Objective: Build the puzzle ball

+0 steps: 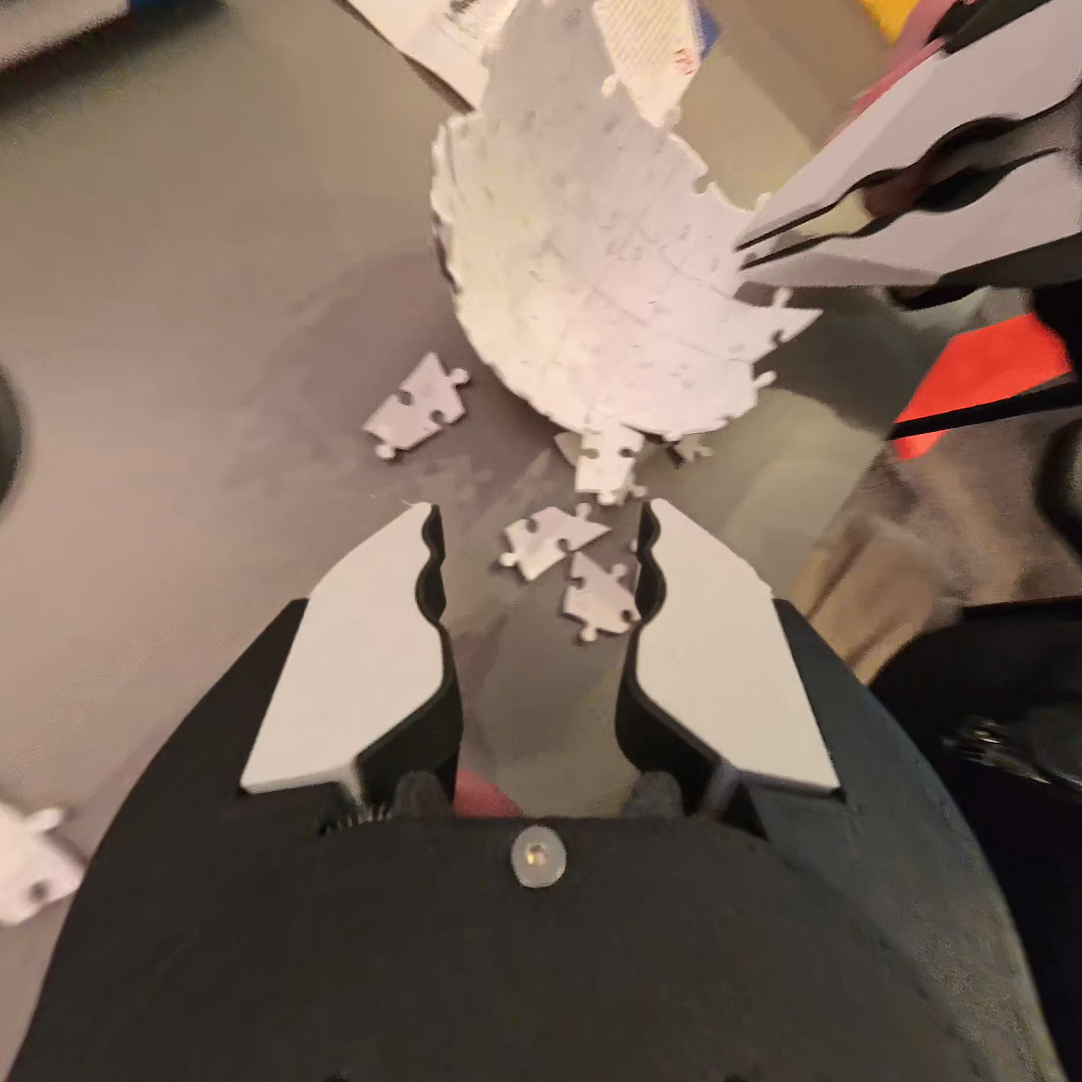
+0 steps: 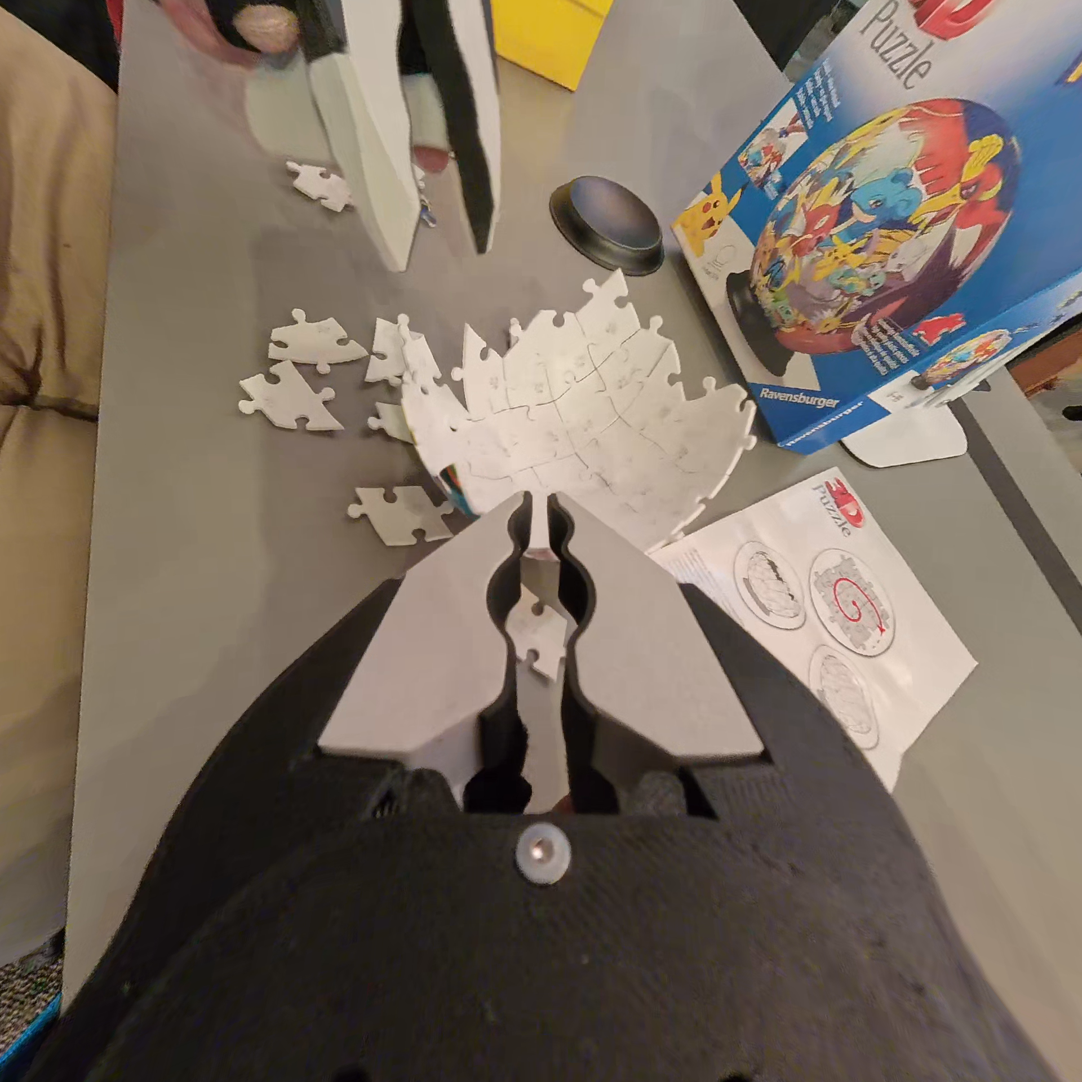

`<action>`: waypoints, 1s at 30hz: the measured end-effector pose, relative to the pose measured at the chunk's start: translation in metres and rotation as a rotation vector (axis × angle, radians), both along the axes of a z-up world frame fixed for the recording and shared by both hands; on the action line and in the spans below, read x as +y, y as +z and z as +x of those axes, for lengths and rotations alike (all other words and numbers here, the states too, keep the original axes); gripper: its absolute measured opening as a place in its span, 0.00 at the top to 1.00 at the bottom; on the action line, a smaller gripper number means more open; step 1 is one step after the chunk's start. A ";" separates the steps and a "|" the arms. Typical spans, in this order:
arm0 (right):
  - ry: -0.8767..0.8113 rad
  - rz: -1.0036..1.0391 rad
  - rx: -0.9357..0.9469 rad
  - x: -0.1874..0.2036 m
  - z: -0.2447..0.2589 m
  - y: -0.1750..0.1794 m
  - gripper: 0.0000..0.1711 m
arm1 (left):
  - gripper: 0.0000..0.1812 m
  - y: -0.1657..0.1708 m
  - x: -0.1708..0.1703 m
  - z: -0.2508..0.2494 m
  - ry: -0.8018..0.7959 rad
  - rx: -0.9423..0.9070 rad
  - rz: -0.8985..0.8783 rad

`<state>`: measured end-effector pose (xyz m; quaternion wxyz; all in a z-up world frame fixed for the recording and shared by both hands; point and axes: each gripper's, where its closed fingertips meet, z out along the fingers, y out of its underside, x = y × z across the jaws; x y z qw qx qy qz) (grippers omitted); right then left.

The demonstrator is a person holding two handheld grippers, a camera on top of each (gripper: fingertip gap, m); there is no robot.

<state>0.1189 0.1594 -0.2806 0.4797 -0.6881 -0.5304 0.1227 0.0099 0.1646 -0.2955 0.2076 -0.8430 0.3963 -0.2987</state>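
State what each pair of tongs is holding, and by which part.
The right tongs pinch the half-built puzzle ball by its near rim. The left tongs are open, holding nothing.

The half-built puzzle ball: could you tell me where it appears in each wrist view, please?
Left wrist view: half-built puzzle ball, upper centre, beyond the open left gripper.
Right wrist view: centre, just past the right gripper, whose tips pinch its near rim.
Shared landmark: the instruction sheet, at top centre in the left view.
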 end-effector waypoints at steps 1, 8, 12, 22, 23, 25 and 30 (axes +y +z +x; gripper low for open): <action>-0.002 -0.008 0.004 -0.001 -0.001 -0.001 0.98 | 0.66 -0.001 -0.006 0.003 0.002 -0.031 -0.035; -0.001 -0.036 -0.014 -0.004 -0.011 -0.012 0.98 | 0.67 -0.006 -0.011 0.023 0.005 -0.103 -0.115; 0.002 -0.039 -0.005 -0.005 -0.020 -0.013 0.98 | 0.65 -0.004 0.008 0.032 0.051 -0.173 -0.177; -0.006 -0.026 -0.001 -0.006 -0.032 -0.015 0.99 | 0.63 0.021 0.028 0.041 0.030 -0.408 -0.378; -0.008 -0.024 -0.002 -0.006 -0.032 -0.015 0.99 | 0.63 0.022 0.034 0.040 0.036 -0.417 -0.374; -0.011 -0.023 -0.002 -0.005 -0.034 -0.015 0.99 | 0.63 0.018 0.039 0.038 0.032 -0.385 -0.373; -0.011 -0.017 -0.011 -0.005 -0.039 -0.016 0.99 | 0.63 0.002 0.041 0.038 0.020 -0.259 -0.380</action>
